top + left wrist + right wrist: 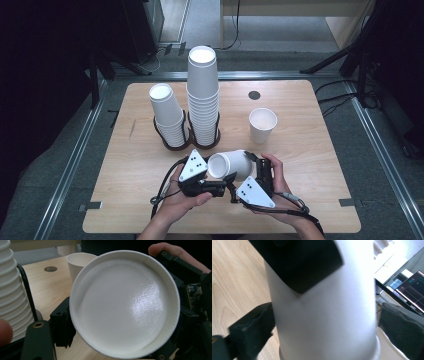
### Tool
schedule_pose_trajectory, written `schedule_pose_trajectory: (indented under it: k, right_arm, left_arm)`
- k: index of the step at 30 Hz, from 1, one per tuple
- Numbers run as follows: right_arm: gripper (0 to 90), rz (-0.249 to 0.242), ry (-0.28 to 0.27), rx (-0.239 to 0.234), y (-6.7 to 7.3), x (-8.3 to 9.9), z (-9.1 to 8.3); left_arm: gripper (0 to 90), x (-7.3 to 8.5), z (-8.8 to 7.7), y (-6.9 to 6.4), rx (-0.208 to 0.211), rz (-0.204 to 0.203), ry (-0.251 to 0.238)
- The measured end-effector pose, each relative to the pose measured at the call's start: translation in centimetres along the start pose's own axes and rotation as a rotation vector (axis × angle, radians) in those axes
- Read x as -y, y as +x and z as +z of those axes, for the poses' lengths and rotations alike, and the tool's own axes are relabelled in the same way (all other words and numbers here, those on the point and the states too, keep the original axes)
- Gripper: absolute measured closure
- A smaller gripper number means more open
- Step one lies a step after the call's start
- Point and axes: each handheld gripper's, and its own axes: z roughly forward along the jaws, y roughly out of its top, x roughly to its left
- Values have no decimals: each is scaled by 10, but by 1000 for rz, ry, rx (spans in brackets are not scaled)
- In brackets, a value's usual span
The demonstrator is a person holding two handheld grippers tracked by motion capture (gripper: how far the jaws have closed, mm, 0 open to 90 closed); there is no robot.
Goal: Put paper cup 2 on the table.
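High view, left claw [226, 183] clamped on paper cup [231, 165], right claw [248, 164] released wide.

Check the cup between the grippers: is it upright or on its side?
On its side. The cup is held above the table, open mouth toward the left gripper, whose camera looks straight into its empty inside.

1. High view: above the near edge, facing forward and down over the whole table [300, 150].
2. Left gripper view: very near the cup [125, 305], facing its bottom.
3. Right gripper view: pressed near the same cup's [324, 315] side.
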Motion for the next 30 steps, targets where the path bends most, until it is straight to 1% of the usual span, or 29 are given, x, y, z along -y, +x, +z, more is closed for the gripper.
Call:
schedule_pose_trajectory:
  k: [1, 9, 15, 18, 19, 21, 24, 25, 30]
  right_arm:
    - [3, 10, -5, 7, -2, -1, -1]
    - [0, 29, -18, 3, -6, -3, -5]
    - [0, 38, -21, 16, -8, -4, -8]
    - [0, 51, -19, 18, -9, -4, -9]
    - [0, 53, -19, 22, -10, -4, -9]
    - [0, 72, -16, 32, -12, -3, -11]
    - [0, 78, -15, 35, -13, -2, -11]
    - [0, 83, -14, 41, -14, -2, -12]
    - [0, 125, -3, 58, -16, -2, -14]
  left_arm:
    - [231, 0, 0, 1, -4, -3, -3]
    - [232, 0, -3, 5, -35, -16, -30]
    - [232, 0, -5, 8, -70, -21, -63]
    - [232, 0, -6, 10, -82, -23, -80]
    - [232, 1, -7, 10, -91, -19, -91]
    - [231, 1, -8, 11, -99, -20, -113]
    - [230, 1, -9, 12, -113, -21, -142]
    - [230, 2, -9, 12, -125, -21, -159]
    - [230, 4, -10, 16, -148, -27, -195]
